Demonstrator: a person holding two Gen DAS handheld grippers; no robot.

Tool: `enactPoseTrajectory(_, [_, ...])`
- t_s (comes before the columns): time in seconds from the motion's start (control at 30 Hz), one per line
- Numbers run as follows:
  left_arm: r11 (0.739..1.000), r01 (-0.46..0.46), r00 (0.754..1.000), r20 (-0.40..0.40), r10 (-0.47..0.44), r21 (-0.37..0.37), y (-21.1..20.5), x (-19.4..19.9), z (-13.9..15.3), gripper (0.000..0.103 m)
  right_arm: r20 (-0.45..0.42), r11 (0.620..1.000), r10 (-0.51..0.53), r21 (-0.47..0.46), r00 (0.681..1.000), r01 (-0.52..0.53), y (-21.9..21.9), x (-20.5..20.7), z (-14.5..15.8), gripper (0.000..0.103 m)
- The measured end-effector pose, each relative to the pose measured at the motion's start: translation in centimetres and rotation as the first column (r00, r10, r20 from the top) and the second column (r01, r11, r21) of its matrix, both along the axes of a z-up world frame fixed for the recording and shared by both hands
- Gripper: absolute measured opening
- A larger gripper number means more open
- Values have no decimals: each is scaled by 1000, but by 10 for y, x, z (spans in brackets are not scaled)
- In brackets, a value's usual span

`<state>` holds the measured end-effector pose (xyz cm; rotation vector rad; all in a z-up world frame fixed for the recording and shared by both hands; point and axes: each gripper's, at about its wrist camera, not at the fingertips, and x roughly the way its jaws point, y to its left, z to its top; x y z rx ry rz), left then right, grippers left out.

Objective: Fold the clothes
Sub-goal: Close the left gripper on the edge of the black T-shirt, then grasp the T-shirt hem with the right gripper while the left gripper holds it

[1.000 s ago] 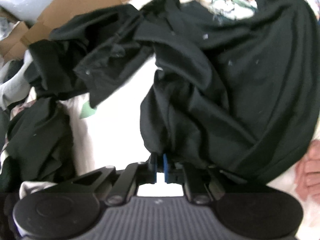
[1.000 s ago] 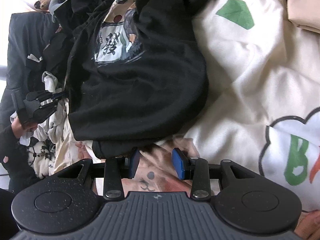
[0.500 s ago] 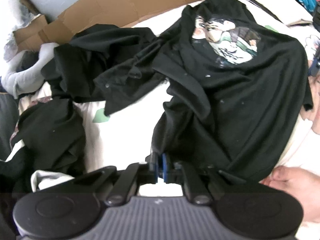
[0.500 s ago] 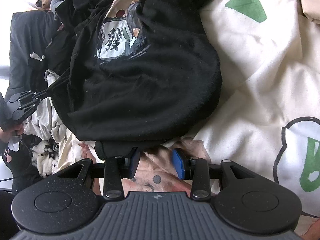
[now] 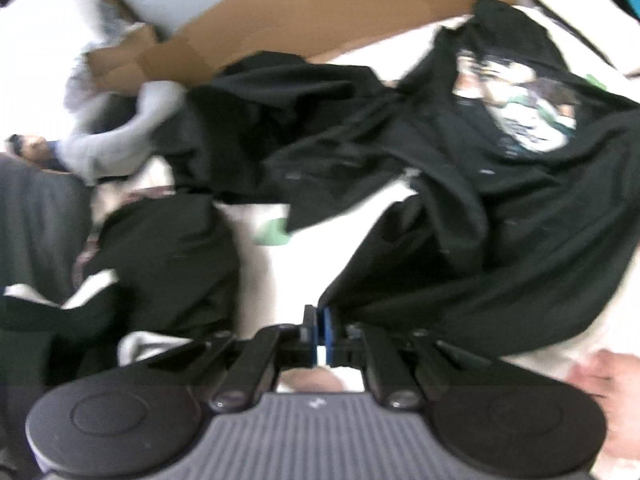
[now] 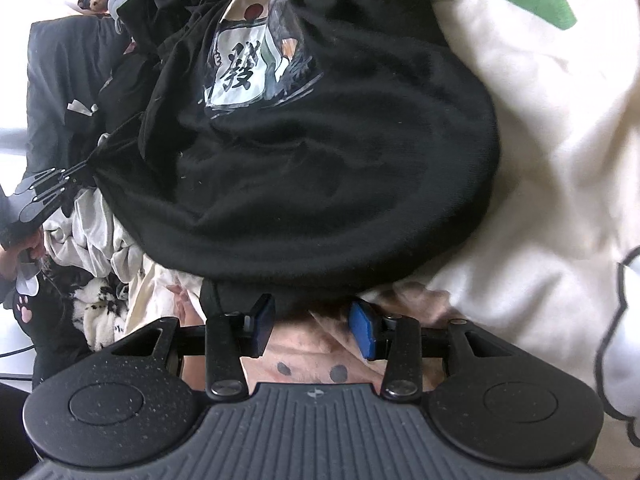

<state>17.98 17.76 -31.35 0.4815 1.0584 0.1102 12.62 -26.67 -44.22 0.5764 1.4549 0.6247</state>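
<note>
A black T-shirt [image 6: 320, 168] with a printed picture lies bunched on the cream sheet. Its print [image 5: 520, 116] also shows in the left wrist view. My left gripper [image 5: 319, 330] is shut on a corner of the shirt's hem, and the cloth runs taut from its pads. The right wrist view shows that left gripper [image 6: 56, 188] at the left edge, pulling the corner out. My right gripper [image 6: 312, 320] sits at the shirt's near hem with its jaws opening. The black hem lies at the fingertips, and the blue pads [image 6: 362, 332] do not press on it.
The cream sheet [image 6: 540, 140] with green prints spreads to the right. Cardboard [image 5: 320, 12] stands at the back. More black clothes [image 5: 168, 264] and a grey garment [image 5: 120, 140] lie to the left, beside white laundry [image 6: 96, 232]. A hand [image 5: 600, 376] rests low on the right.
My left gripper has risen with the shirt corner, so more of the shirt and cardboard shows. My right gripper's jaws have widened a little at the hem.
</note>
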Motion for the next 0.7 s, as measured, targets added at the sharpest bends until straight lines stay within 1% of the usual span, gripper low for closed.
enactPoseTrajectory(0.17, [994,-100,993,65,97,33,24,10,9,3,-3,1000,2,18,1000,-2,12,3,-7,48])
enactPoseTrajectory(0.23, [990,-139,987,82,136,37,34,17,13,3,-9,1000,-9,28,1000,9,16,4,-11,48])
enactPoseTrajectory(0.3, [986,-161,984,90,157,43,41,22,15,3,-15,999,-17,45,1000,17,21,6,-13,48])
enactPoseTrajectory(0.47, [983,-174,982,90,168,64,50,36,14,3,-37,995,-30,91,999,33,31,11,-18,49])
enactPoseTrajectory(0.7, [979,-183,981,78,175,94,61,47,0,3,-68,989,-52,136,996,60,46,11,-28,49])
